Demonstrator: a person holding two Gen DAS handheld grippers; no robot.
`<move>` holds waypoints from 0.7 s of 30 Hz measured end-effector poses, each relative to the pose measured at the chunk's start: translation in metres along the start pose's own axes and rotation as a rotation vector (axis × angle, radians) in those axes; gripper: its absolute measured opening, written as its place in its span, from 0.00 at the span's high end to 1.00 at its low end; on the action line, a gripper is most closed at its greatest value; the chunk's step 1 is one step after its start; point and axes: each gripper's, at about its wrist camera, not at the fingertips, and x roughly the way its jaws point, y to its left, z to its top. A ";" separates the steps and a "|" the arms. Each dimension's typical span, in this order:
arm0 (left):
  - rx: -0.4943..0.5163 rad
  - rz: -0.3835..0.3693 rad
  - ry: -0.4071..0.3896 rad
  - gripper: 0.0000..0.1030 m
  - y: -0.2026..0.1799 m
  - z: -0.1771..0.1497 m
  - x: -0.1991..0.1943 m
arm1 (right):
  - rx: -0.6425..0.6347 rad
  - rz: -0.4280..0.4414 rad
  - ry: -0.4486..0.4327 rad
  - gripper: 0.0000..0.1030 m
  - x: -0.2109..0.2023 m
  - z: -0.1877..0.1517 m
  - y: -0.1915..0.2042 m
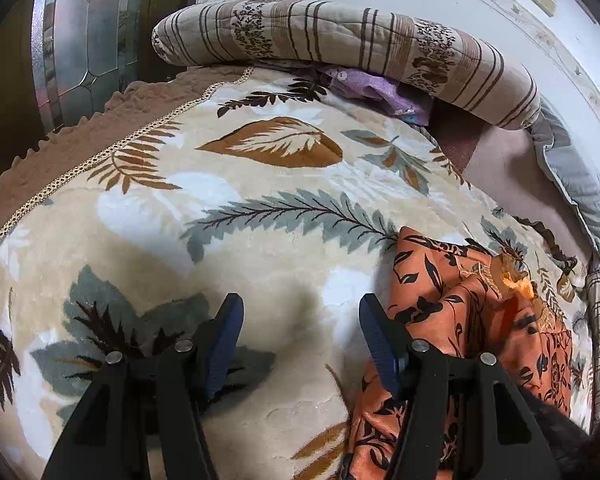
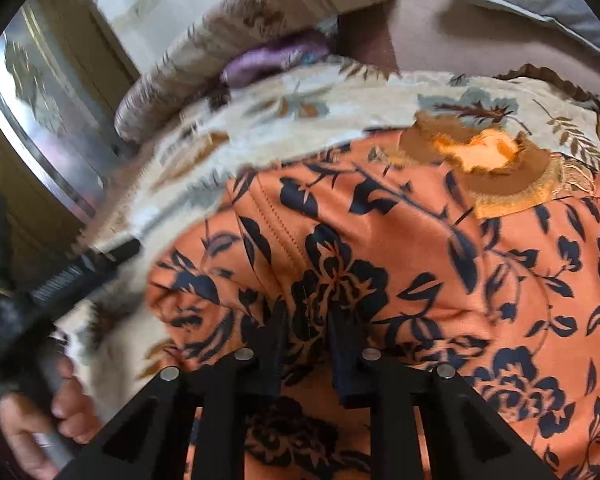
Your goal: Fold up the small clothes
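One garment in view: an orange top (image 2: 420,264) with a navy floral print, smooth and slightly shiny, lying crumpled in soft folds on the bed. A line of stitching runs along one seam, and a frayed tan patch sits at its far edge. In the left wrist view it lies at the near right, just beside the right-hand finger.

One blanket (image 1: 228,184) covers the bed: plush cream pile printed with brown, grey-blue and dark fern leaves, with a scalloped brown border and a gold lace strip along its far left edge.

One rolled quilt (image 1: 340,36), beige with brown stripes and floral panels, lies at the far side; a purple cloth (image 1: 376,88) is tucked under it. One grey pillow (image 1: 572,168) is at far right.

Left gripper (image 1: 300,312): fingers spread wide, blue ribbed pads, nothing between them; it hovers over bare blanket.

Right gripper (image 2: 306,332): fingers drawn close with a fold of the orange top between them; view blurred, so firmness of the pinch cannot be told.

One hand (image 2: 40,420) is visible at near left in the right wrist view, wrapped round a grey handle.
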 end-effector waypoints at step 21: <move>0.159 -0.088 -0.046 0.40 -0.044 -0.012 -0.006 | 0.613 -0.070 -0.142 0.85 -0.144 -0.027 -0.267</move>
